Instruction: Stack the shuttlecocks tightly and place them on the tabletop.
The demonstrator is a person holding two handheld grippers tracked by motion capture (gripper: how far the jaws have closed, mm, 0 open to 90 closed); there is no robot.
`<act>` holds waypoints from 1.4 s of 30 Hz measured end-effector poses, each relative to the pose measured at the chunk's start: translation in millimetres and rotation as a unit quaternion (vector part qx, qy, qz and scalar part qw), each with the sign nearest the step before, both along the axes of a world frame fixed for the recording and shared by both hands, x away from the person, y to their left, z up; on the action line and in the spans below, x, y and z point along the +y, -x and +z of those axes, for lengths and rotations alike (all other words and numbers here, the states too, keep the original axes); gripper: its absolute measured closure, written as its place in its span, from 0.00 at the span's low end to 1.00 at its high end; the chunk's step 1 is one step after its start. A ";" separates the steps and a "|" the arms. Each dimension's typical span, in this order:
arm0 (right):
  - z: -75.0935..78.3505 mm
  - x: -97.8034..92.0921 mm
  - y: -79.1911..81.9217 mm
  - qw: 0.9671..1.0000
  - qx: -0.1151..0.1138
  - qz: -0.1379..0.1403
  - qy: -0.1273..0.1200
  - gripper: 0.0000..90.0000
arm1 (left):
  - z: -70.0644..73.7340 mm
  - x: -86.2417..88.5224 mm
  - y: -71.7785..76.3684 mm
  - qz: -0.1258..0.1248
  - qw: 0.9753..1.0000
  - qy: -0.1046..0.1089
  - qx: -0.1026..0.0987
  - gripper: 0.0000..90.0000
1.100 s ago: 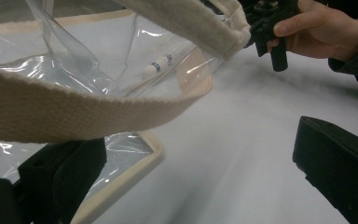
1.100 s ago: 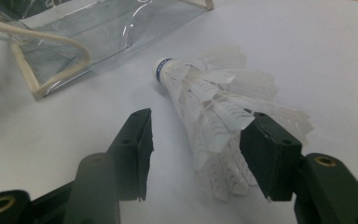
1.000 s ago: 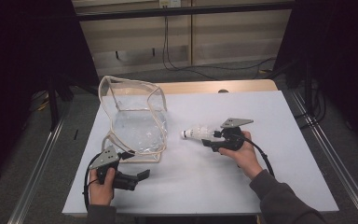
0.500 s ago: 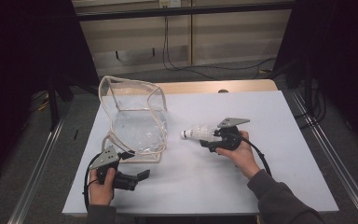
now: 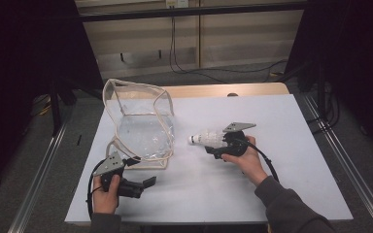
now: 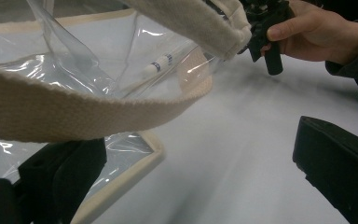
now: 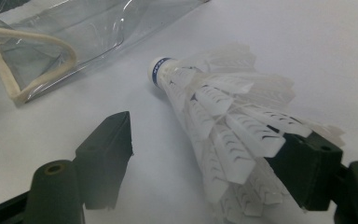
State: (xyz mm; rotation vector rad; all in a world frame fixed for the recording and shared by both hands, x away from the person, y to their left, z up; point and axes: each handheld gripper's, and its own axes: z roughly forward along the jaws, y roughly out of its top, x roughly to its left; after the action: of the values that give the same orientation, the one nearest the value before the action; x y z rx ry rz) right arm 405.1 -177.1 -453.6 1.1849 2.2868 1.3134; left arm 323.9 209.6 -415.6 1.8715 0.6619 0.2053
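From the high view, the clear bag (image 5: pixel 143 127) stood on the left half of the white worktop (image 5: pixel 291 160), its mouth gaping upward and its cream trim plain to see. The left tongs (image 5: pixel 145 183) lay low at the near left edge, gripped in the person's left hand (image 5: pixel 104 194), just near of the bag's bottom corner, jaws spread. Over to the right, the right tongs (image 5: pixel 212 145) hovered around mid-worktop in the right hand (image 5: pixel 245 158), pointing left at the bag, and the white shuttlecock (image 5: pixel 206 139) sat at their tip with its cork nose towards the bag, a little way short of it.

The left gripper view put the jaws wide apart, one at each bottom corner, nothing between them but bare worktop. A cream strap (image 6: pixel 74 109) of the bag swept across close to the lens, and the bag's clear wall (image 6: pixel 98 60) rose behind it. Through the plastic the shuttlecock's (image 6: pixel 161 63) banded cork showed, and far right the other hand (image 6: pixel 321 32) held its dark gripper.

In the right gripper view, the shuttlecock (image 7: pixel 223 116) lay feathers-first against the right-hand jaw, cork pointing away towards the bag (image 7: pixel 65 37). The left-hand jaw stood clear of the feathers, so those tongs were parted, not clamped.
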 end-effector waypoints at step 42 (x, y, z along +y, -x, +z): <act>-3.8 14.9 -6.3 1.000 0.000 -0.018 0.008 0.55 | -0.8 1.2 -0.9 -0.001 1.000 0.001 0.001 0.03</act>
State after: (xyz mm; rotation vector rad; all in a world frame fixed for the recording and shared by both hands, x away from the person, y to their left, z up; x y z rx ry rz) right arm 411.4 -162.2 -457.4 1.2140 2.2608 1.2817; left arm 324.8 210.8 -416.5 1.8714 0.6606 0.2018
